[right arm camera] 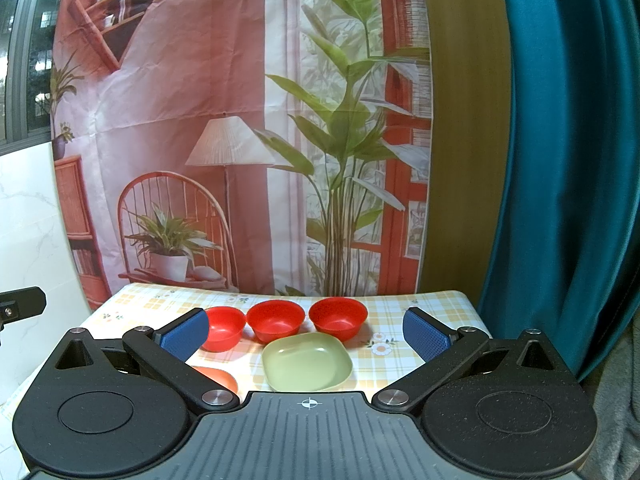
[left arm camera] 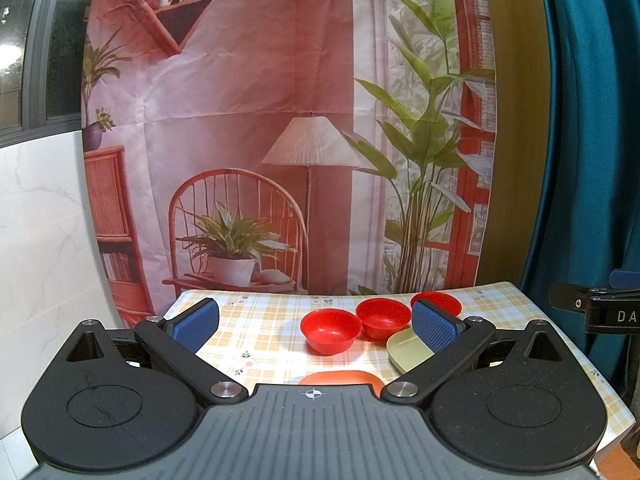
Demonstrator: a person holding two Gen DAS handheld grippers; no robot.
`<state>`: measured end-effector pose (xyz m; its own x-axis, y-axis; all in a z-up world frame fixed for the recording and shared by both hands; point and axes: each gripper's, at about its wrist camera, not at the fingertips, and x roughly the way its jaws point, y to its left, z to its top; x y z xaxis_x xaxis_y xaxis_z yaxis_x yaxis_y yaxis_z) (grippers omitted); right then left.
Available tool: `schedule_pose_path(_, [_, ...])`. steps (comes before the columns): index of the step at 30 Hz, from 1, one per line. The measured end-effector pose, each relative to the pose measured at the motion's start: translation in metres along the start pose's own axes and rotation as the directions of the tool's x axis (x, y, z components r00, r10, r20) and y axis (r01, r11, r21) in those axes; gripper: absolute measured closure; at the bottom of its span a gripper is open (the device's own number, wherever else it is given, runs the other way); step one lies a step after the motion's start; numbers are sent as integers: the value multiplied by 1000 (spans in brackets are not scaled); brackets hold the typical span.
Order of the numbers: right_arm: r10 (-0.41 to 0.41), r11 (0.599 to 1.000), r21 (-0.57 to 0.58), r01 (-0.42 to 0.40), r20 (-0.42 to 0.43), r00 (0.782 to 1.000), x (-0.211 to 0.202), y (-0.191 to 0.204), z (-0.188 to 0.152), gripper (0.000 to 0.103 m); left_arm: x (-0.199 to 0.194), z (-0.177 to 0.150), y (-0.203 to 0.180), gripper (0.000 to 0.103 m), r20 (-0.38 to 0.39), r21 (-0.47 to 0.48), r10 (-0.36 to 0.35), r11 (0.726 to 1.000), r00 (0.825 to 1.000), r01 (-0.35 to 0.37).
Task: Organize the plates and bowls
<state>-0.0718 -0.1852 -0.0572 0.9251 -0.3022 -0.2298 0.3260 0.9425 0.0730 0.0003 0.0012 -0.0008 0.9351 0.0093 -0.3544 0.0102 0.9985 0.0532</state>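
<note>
Both the left tongs and right tongs are spread wide and hold nothing. The three red bowls sit rim to rim on the desk; nudging one would likely shove its neighbour. The green plate lies at 6 o'clock between the right tongs' fingers, the orange plate at 8 o'clock

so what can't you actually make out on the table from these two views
- Orange plate: right wrist view, mostly behind the right gripper's left finger and body; left wrist view shows just its far rim, so shape unclear.
- Green plate: left wrist view, partly behind the left gripper's right pad.
- Third red bowl: left wrist view, partly behind that pad.
- Near table edge: hidden by gripper bodies in both views.
</note>
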Motion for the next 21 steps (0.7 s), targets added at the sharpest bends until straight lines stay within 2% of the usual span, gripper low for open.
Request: schedule_pose_path(21, [0,1000,0,0,1,1000,0,0,0,0,0,1,1,0,2,-2,-1,1000,1000,1])
